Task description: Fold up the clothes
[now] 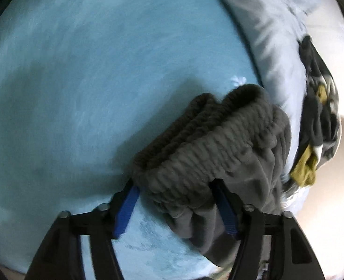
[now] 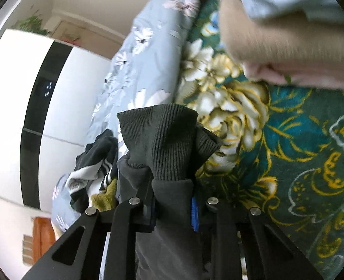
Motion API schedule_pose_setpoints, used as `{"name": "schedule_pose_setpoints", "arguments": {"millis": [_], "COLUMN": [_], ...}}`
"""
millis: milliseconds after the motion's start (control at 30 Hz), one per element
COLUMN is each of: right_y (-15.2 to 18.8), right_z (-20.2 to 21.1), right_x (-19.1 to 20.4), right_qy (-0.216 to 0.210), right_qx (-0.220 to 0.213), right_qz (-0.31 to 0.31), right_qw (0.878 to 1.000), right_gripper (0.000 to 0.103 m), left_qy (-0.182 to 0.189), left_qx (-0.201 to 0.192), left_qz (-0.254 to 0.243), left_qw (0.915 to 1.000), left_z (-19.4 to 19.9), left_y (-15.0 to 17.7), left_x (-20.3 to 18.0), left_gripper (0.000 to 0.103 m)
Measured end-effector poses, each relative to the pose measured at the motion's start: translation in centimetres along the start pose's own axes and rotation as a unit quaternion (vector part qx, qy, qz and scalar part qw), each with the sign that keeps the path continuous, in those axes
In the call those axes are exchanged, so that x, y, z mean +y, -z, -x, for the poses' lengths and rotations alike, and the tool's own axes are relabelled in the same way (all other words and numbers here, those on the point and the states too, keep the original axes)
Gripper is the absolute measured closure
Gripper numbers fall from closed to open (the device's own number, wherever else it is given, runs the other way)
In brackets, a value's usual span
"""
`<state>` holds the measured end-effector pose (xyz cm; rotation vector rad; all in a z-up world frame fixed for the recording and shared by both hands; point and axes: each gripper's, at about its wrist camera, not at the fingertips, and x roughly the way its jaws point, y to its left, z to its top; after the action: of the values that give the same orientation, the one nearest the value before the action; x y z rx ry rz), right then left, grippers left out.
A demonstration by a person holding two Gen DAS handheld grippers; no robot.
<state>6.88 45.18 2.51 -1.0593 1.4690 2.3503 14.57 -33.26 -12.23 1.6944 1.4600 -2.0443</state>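
Note:
A dark grey garment hangs between both grippers. In the left wrist view its gathered elastic waistband bunches up over a light blue surface, and my left gripper is shut on it, blue pads pressing each side. In the right wrist view a ribbed cuff of the same dark grey cloth stands up out of my right gripper, which is shut on the fabric just below the cuff. The rest of the garment drops out of sight under the fingers.
A pile of other clothes, black, white-striped and olive, lies on a grey floral quilt. A green and gold floral blanket covers the bed. A person's sleeve reaches in at top right. A white and black cabinet stands at left.

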Motion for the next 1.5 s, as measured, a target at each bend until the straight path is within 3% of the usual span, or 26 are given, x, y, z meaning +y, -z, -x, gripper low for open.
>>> {"name": "schedule_pose_setpoints", "arguments": {"millis": [67, 167, 333, 433, 467, 567, 667, 767, 900, 1100, 1167, 1267, 1400, 1500], "right_y": [0.3, 0.6, 1.7, 2.6, 2.8, 4.2, 5.8, 6.1, 5.7, 3.9, 3.1, 2.3, 2.2, 2.7], "right_z": [1.4, 4.1, 10.2, 13.9, 14.2, 12.3, 10.7, 10.5, 10.1, 12.0, 12.8, 12.2, 5.4, 3.8], "right_x": [0.5, 0.8, 0.4, -2.3, -3.8, -10.0, -14.3, -15.3, -14.2, -8.2, -6.4, -5.3, -9.9, -12.7], "right_qy": [0.003, 0.002, -0.013, -0.012, 0.000, 0.058, 0.097, 0.081, 0.075, 0.011, -0.046, -0.106, 0.001, 0.017], "right_qx": [-0.003, -0.011, -0.032, -0.056, -0.053, -0.006, 0.014, 0.008, 0.013, -0.001, -0.013, -0.028, 0.052, 0.059], "right_qz": [0.012, 0.016, 0.029, 0.030, 0.026, -0.033, -0.063, -0.077, -0.041, 0.063, 0.083, 0.097, 0.047, 0.014], "right_qw": [1.000, 1.000, 0.999, 0.998, 0.998, 0.998, 0.993, 0.994, 0.996, 0.998, 0.995, 0.989, 0.998, 0.998], "right_gripper": [0.080, 0.081, 0.085, 0.086, 0.086, 0.086, 0.087, 0.087, 0.087, 0.088, 0.088, 0.088, 0.088, 0.085], "left_qy": [0.007, 0.017, 0.035, 0.046, 0.033, -0.017, -0.010, -0.013, -0.010, 0.014, 0.023, 0.009, -0.030, -0.048], "left_qx": [-0.011, -0.027, -0.044, -0.045, -0.034, 0.009, 0.010, 0.007, -0.008, -0.029, -0.034, -0.032, -0.023, -0.021], "left_qz": [-0.014, -0.035, -0.080, -0.115, -0.116, -0.061, -0.044, -0.067, -0.086, -0.127, -0.119, -0.085, -0.044, -0.033], "left_qw": [0.9998, 0.9989, 0.9952, 0.9913, 0.9921, 0.9980, 0.9989, 0.9976, 0.9962, 0.9913, 0.9921, 0.9958, 0.9983, 0.9981], "left_z": [0.9, 2.2, 4.0, 4.6, 3.6, -0.5, -1.0, -0.6, 0.5, 3.5, 4.1, 3.8, 2.1, 1.6], "left_y": [-0.1, -0.3, -0.7, -1.0, -0.9, 0.0, 0.3, 0.5, 0.8, 1.2, 1.2, 1.0, 0.8, 1.0], "left_x": [-0.7, -1.7, -2.7, -2.4, -1.4, 1.9, 3.2, 2.3, 0.8, -2.1, -2.5, -1.4, 0.6, 0.9], "left_gripper": [0.055, 0.061, 0.064, 0.063, 0.063, 0.063, 0.063, 0.062, 0.062, 0.062, 0.062, 0.062, 0.062, 0.062]}}
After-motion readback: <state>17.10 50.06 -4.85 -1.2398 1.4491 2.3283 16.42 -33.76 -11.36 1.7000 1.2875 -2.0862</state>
